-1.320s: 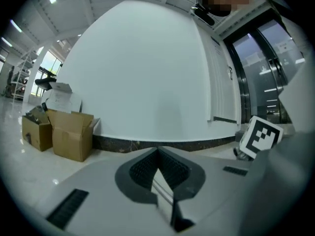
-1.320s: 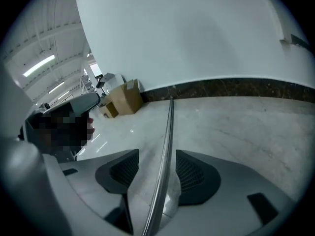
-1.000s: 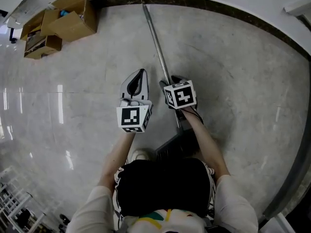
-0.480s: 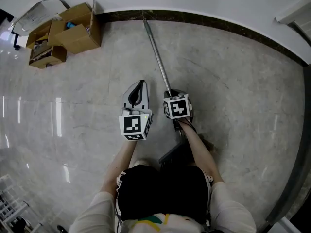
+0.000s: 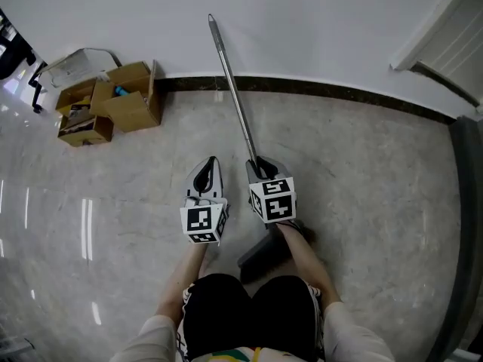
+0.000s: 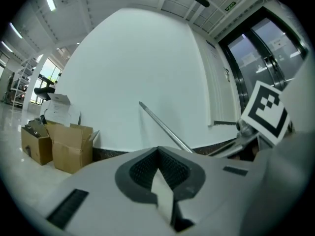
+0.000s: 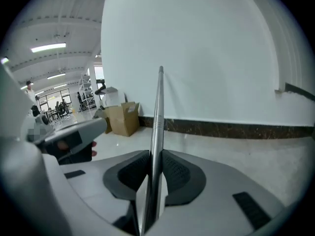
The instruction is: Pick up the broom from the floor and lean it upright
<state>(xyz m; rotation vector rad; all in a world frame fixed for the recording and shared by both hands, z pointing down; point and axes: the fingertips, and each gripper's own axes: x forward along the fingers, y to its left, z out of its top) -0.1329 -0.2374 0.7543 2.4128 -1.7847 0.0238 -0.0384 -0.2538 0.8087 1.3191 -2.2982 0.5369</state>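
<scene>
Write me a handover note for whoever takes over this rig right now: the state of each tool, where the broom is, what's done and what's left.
Right tool: its jaws have just been closing and are clamped on the broom at its metal handle.
Left tool: shut and empty, beside the right one and not touching the broom.
Broom: the handle is tilted up with its tip toward the wall. The dark head is down low, behind the tools.
Done: the broom is gripped and its handle end is off the floor.
Left: stand it up fully, lean it on the wall, then let go.
</scene>
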